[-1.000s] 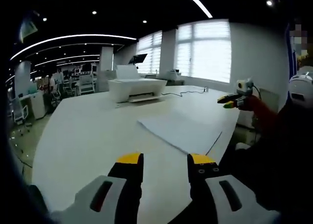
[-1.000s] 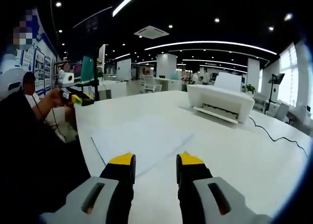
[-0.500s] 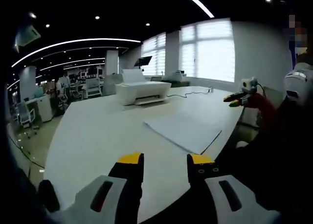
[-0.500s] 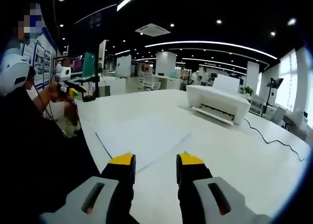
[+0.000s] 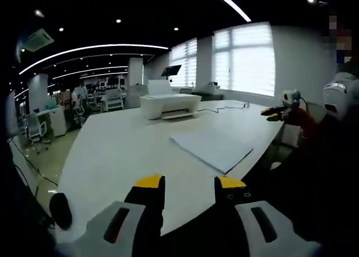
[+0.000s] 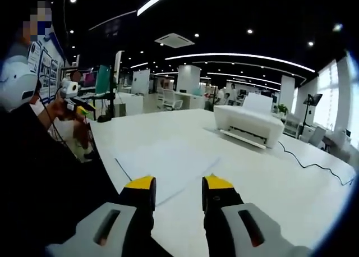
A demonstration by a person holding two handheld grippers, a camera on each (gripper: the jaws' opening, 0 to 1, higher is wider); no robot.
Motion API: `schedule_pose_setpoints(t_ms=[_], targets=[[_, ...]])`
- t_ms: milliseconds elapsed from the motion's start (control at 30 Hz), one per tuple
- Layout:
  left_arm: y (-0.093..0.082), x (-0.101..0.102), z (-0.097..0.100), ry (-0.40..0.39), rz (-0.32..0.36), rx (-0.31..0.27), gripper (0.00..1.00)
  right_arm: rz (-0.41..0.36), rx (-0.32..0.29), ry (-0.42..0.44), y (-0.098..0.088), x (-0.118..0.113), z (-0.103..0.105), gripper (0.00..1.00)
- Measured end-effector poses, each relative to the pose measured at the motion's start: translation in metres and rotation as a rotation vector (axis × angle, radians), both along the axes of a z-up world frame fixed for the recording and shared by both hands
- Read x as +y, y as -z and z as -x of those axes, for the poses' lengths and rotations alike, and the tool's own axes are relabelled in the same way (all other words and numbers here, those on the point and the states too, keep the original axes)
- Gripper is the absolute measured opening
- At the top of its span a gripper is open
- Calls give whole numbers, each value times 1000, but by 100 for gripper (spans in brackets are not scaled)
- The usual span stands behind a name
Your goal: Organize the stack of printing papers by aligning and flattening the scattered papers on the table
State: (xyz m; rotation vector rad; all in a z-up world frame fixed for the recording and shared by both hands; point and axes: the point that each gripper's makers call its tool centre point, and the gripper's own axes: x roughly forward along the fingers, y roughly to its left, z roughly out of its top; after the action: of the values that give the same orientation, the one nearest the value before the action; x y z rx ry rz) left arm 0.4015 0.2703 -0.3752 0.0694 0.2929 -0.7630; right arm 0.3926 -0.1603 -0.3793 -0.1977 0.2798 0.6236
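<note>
Left gripper view: at the far left a dark round object (image 5: 60, 210) sits at the edge of the white bench (image 5: 112, 156), too dim to identify. Further right, the left gripper (image 5: 190, 182) hangs above the near edge of the bench, its yellow-tipped fingers (image 5: 150, 182) apart with nothing between them. Beyond it, a white printer (image 5: 170, 104) stands on the far part of the bench, a dark cable (image 5: 221, 107) trailing from it toward the right. Right of centre lies the stack of printing papers (image 5: 212, 148), flat on the bench near its right edge, a corner reaching that edge; its sheets look roughly squared, though slight offsets cannot be judged. At the far right the right gripper (image 5: 274, 112) is raised off the bench beside the person's dark sleeve (image 5: 314, 156), well apart from the stack.

Right gripper view: at the left the person's hand (image 6: 56, 108) holds the left gripper (image 6: 78, 104) up near the bench's left end. The stack of printing papers (image 6: 165, 164) lies flat ahead, its near corner just beyond the right gripper (image 6: 178, 183), whose fingers (image 6: 139, 183) stand apart and empty above the bench (image 6: 269, 178). To the right sits the printer (image 6: 248, 124), with its cable (image 6: 311, 163) curving across the surface.
</note>
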Motion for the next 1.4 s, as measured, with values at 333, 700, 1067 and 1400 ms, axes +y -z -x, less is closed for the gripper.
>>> schedule_pose_setpoints(t_ms=[333, 700, 1067, 1400], targets=[[-16, 12, 15, -32, -11, -31, 41, -9, 28, -4, 1, -5, 18, 29], [-6, 4, 17, -9, -4, -11, 41, -14, 21, -24, -3, 1, 20, 29], [-9, 6, 18, -13, -9, -23, 40, -14, 16, -28, -5, 4, 20, 28], [-7, 7, 18, -16, -14, -15, 40, -12, 20, -31, -3, 3, 19, 28]])
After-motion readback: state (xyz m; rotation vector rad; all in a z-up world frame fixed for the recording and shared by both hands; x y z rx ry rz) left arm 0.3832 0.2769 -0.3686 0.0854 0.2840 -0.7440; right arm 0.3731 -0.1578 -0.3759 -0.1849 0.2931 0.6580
